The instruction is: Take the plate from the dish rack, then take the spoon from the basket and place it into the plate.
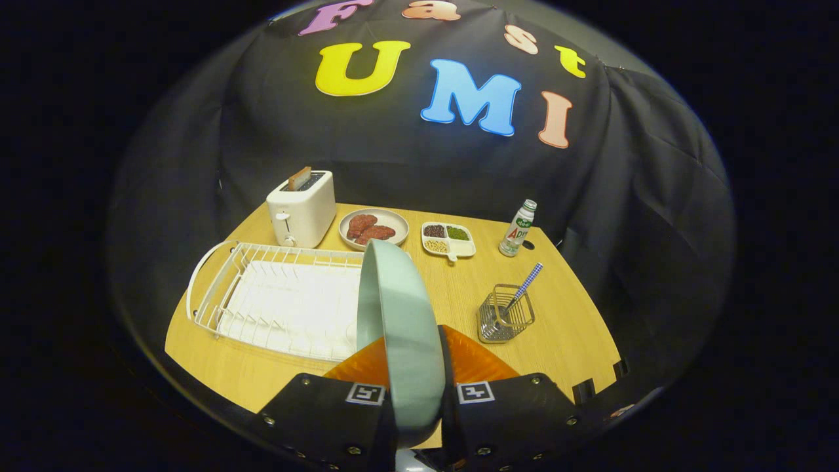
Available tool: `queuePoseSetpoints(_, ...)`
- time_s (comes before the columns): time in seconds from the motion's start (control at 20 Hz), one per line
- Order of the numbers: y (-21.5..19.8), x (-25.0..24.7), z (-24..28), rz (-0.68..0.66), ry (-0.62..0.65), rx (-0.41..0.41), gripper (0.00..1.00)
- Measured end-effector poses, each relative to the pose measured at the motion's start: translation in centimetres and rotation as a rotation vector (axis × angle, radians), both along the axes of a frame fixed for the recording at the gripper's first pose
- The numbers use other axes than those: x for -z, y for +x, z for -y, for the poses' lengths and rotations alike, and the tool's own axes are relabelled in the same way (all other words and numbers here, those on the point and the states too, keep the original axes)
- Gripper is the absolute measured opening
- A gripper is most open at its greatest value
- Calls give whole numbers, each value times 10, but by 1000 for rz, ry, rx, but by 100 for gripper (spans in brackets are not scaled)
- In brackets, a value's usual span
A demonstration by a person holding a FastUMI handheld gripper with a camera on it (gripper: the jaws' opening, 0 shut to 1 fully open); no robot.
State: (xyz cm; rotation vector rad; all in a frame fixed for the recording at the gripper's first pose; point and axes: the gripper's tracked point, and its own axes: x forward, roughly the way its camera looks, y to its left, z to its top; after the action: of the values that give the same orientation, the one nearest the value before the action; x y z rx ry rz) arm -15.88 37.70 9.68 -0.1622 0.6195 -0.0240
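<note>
My gripper (411,367) is shut on a pale green plate (400,328), which stands on edge between the two fingers and is lifted above the table. The white wire dish rack (275,295) lies just left of the plate, with no dishes in it. To the right, beyond the fingers, a small wire basket (505,314) holds a spoon (524,288) with a blue checked handle leaning up and to the right.
At the back of the wooden table (564,328) stand a white toaster (303,208) with a slice in it, a plate of meat (373,228), a divided dish of grains (448,239) and a small bottle (518,228). Black cloth walls the booth.
</note>
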Motion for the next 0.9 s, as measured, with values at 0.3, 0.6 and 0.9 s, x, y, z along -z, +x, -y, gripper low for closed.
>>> queuePoseSetpoints(0.3,-42,47,25,-95,88,-40,26)
queuePoseSetpoints(0.6,-66,98,23,-191,251,-76,26)
queuePoseSetpoints(0.9,-71,136,22,-275,494,-19,25)
